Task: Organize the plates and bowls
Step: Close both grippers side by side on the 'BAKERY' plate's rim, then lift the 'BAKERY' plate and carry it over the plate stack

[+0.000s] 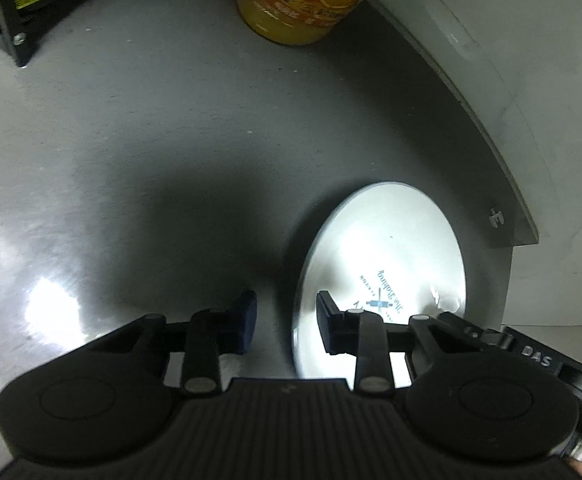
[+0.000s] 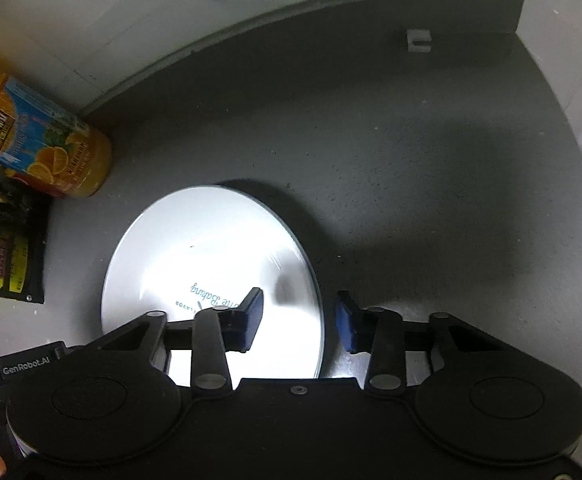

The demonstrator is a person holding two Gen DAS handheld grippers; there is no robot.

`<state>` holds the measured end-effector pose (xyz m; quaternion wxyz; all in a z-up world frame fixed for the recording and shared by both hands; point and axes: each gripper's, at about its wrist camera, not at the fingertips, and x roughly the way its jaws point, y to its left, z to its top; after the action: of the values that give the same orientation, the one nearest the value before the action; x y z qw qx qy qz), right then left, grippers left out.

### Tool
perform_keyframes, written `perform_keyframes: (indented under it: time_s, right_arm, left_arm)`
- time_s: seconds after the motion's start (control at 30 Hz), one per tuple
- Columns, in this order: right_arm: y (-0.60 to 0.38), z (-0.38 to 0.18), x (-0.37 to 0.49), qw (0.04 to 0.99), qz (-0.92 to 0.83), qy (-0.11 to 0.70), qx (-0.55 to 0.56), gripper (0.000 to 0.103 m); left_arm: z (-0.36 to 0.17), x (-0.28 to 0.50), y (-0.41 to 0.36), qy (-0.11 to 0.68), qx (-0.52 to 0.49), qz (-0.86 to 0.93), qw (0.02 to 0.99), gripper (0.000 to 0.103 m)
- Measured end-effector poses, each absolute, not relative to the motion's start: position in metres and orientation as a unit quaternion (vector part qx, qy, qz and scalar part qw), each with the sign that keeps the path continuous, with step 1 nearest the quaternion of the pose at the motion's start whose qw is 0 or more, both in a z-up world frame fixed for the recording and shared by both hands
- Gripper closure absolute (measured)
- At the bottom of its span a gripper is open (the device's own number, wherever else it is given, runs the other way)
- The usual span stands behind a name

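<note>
While the white plate [image 1: 387,256] lies flat on the grey surface [image 1: 171,160], both grippers straddle its rim with jaws parted, unclenched: left gripper [image 1: 285,320] at its 9 o'clock edge, right gripper [image 2: 299,322] at 3 o'clock.

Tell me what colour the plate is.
White, with small teal lettering near its middle; the plate shows best in the right wrist view.

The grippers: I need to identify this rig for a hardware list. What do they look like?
Both are black. The left gripper and right gripper each have two linkage arms with silver pivot pins, round housings and dark blue pads. White markings read "DAS" on one and "GenRobot.AI" on the other.
</note>
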<state>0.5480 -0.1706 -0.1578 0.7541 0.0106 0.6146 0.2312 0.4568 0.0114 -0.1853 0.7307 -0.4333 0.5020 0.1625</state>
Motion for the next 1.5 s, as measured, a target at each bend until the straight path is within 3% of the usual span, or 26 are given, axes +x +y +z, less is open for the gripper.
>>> perform_keyframes:
  time_s: [0.3, 1.03, 1.5]
  right_arm:
    - [-0.168, -0.161, 0.554, 0.752, 0.245, 0.612, 0.004, 0.074]
    - [-0.18, -0.142, 0.541, 0.763, 0.268, 0.586, 0.046, 0.096]
    - [-0.148, -0.112, 0.51, 0.77, 0.305, 0.558, 0.049, 0.097]
  left_arm:
    - [-0.191, 0.467, 0.013, 0.496, -0.453, 0.16, 0.723, 0.092]
    - [-0.188, 0.457, 0.028, 0.489, -0.467, 0.157, 0.72, 0.094]
    - [-0.161, 0.414, 0.068, 0.466, -0.474, 0.16, 0.73, 0.094]
